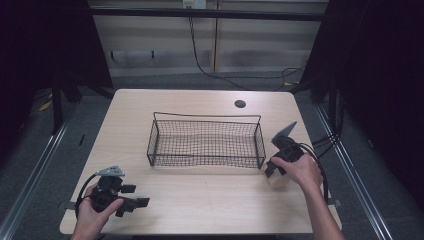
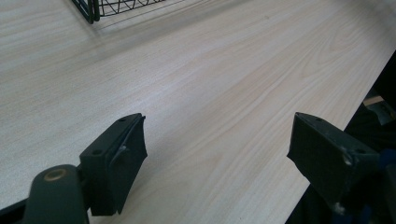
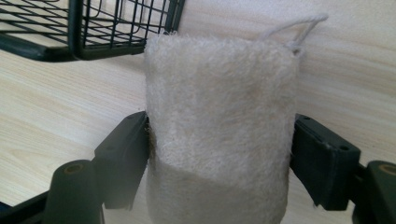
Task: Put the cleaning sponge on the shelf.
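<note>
No text, label, brand, number or sign can be read anywhere here. The small plate on the far wall (image 1: 194, 4), at the top of the high view, is too small and blurred to make out any writing.

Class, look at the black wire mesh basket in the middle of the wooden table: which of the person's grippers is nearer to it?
Right. The right gripper sits beside the black wire mesh basket's right near corner; the left gripper hangs open near the table's front left edge.
</note>
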A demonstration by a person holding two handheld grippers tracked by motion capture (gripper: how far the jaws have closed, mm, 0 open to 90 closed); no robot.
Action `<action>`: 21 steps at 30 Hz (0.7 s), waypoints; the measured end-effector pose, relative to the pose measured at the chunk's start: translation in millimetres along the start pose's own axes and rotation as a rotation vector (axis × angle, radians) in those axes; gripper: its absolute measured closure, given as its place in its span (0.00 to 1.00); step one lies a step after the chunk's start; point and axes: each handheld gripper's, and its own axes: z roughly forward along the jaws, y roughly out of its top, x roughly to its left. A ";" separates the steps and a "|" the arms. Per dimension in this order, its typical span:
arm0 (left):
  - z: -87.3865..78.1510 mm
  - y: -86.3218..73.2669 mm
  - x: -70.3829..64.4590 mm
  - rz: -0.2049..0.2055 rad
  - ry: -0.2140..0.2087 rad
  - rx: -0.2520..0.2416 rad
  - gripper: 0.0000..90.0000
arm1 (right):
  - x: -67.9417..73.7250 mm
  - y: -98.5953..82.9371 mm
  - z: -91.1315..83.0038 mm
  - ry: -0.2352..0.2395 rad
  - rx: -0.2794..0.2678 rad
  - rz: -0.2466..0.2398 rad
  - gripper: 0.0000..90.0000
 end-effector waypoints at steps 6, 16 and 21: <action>0.5 -0.1 -0.2 0.001 0.003 0.002 0.21 | 1.0 -0.1 -0.5 -0.014 -0.022 0.005 0.30; 0.6 -0.1 -0.5 0.000 0.005 0.001 0.21 | -4.2 -3.2 -8.4 0.009 -0.032 0.028 0.31; 1.2 -0.1 -0.7 0.001 0.008 0.002 0.21 | -8.9 -7.3 -13.1 0.017 -0.048 0.036 0.31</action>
